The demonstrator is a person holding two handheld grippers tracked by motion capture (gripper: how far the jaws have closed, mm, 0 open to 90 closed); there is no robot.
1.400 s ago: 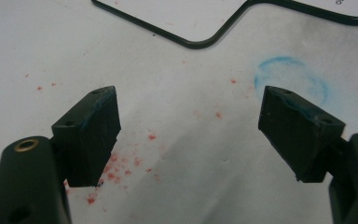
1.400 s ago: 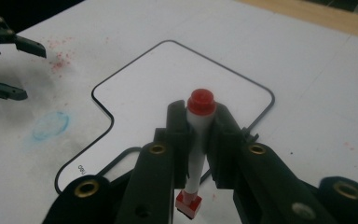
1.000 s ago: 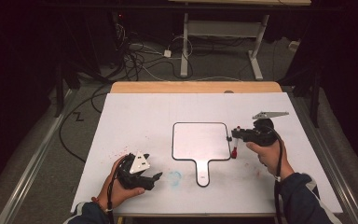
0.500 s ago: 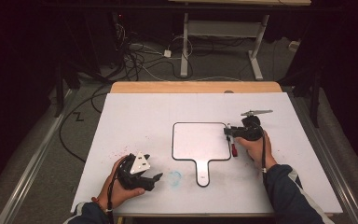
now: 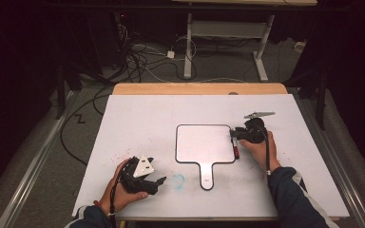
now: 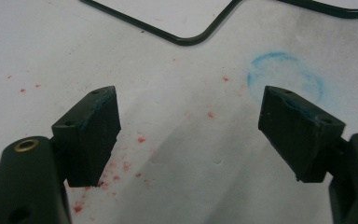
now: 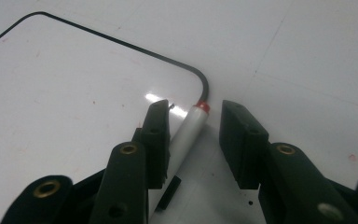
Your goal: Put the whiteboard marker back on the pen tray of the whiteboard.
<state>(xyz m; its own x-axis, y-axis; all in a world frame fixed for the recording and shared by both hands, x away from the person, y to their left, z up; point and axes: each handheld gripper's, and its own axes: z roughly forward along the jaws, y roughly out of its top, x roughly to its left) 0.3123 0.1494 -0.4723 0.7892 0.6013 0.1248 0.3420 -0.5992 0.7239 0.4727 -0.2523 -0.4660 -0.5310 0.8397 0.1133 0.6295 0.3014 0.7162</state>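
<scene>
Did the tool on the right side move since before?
Yes. The right tool came down and toward the left, closer to the whiteboard. Now it sits at the board's right edge, jaws around the marker.

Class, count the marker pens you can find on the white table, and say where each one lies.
1. The marker lies along the right edge of the small whiteboard, between the open jaws of the right gripper. Others may be hidden.

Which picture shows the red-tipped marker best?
The right gripper view: the marker lies close up between that gripper's open jaws, red end toward the whiteboard corner. In the high view the marker is a tiny dark sliver beside the board's right edge.
</scene>
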